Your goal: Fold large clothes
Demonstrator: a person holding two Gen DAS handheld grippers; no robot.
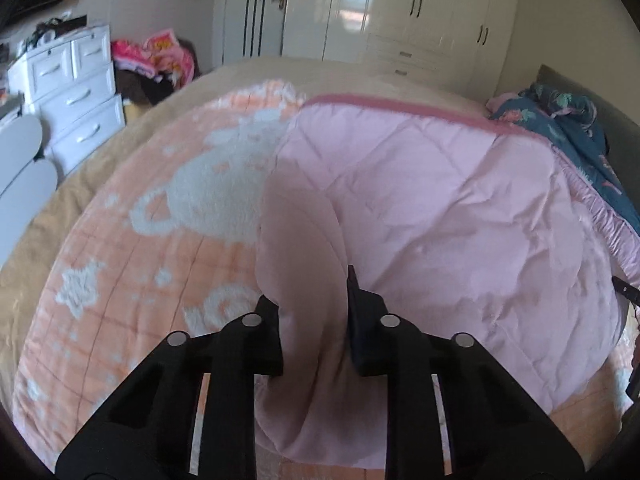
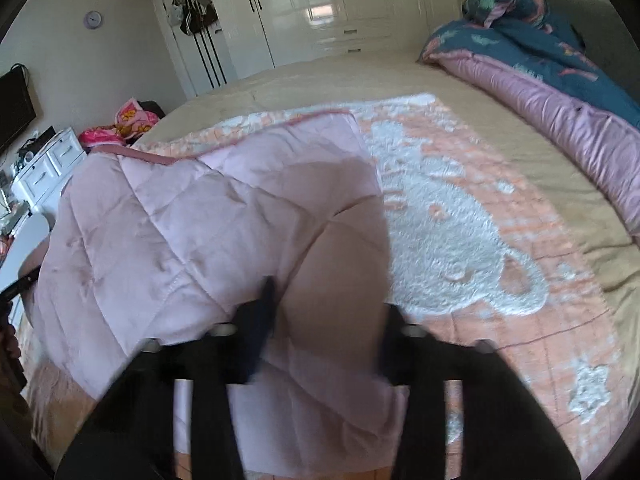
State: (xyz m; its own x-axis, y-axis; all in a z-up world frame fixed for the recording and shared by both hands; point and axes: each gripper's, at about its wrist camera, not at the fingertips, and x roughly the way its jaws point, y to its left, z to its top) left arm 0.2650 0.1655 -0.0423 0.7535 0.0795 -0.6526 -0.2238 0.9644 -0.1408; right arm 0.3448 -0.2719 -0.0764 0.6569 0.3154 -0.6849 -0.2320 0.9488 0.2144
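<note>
A large pink quilted cover (image 1: 440,200) with a darker pink edge lies partly folded over an orange fleece blanket with white figures (image 1: 140,260) on the bed. My left gripper (image 1: 310,292) is shut on a bunched fold of the pink cover at its near left side; the cloth bulges up between the black fingers (image 1: 266,336). In the right wrist view the pink cover (image 2: 180,220) fills the left half and the orange blanket (image 2: 460,200) the right. My right gripper (image 2: 332,300) is shut on a raised fold at the cover's near right side, slightly blurred.
The beige bed sheet (image 2: 320,80) runs to the far edge. A blue floral duvet with pink lining (image 2: 540,52) is heaped by the headboard. White drawers (image 1: 76,92) and a pile of bright clothes (image 1: 160,56) stand left of the bed; a white wardrobe (image 1: 400,8) is behind.
</note>
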